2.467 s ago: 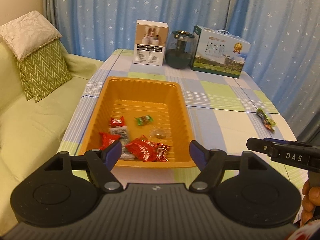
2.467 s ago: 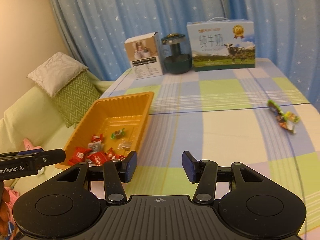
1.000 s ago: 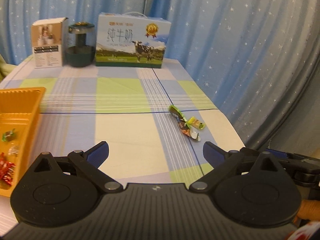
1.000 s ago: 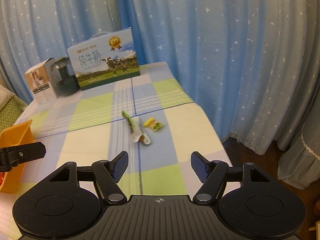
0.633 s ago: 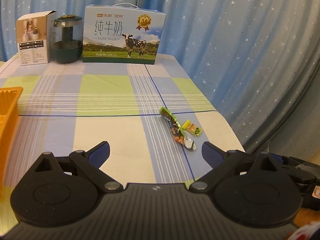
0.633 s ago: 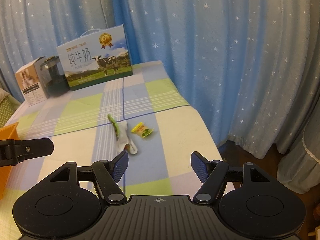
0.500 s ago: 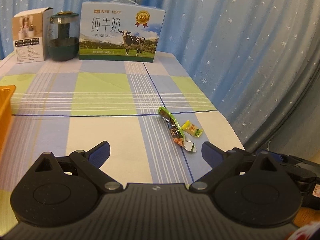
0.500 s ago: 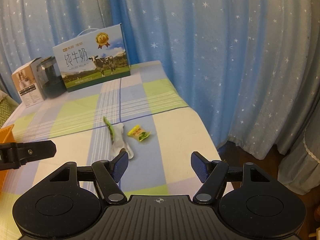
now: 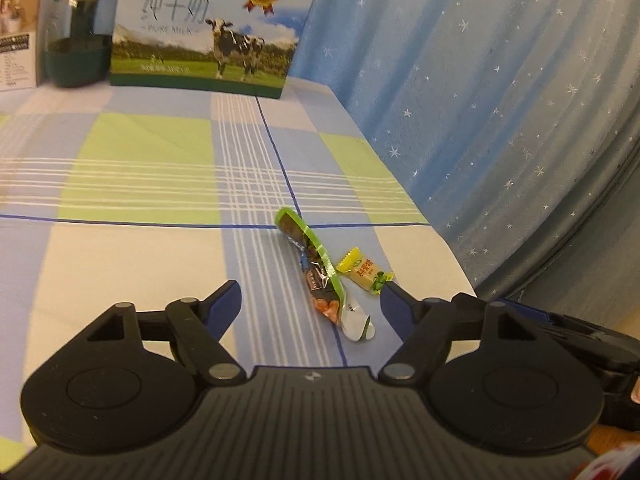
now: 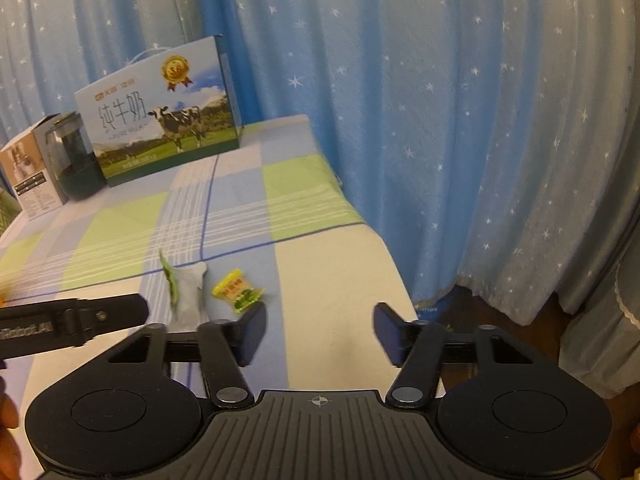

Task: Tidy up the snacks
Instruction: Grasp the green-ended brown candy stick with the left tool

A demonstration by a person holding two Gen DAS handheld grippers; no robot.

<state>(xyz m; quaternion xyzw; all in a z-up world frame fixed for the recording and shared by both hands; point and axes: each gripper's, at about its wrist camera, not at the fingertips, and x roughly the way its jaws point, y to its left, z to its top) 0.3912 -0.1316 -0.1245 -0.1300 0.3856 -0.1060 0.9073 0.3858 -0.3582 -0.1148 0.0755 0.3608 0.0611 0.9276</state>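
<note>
Glossy plastic snack wrapper (image 9: 316,268) lies on woven checked tablecloth (image 9: 140,160) (matt cloth).

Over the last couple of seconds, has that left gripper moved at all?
Yes. The left gripper swung away from the orange tray, now out of its view, toward the milk box side and down to the long green snack packet; its jaws are closing, empty.

A blue curtain (image 10: 460,120) with little white stars hangs past the checked blue, green and white tablecloth (image 9: 140,168), where a green-edged packet (image 9: 316,268) and a yellow candy (image 9: 362,270) lie by the black gripper's blue fingertips (image 9: 228,304).
</note>
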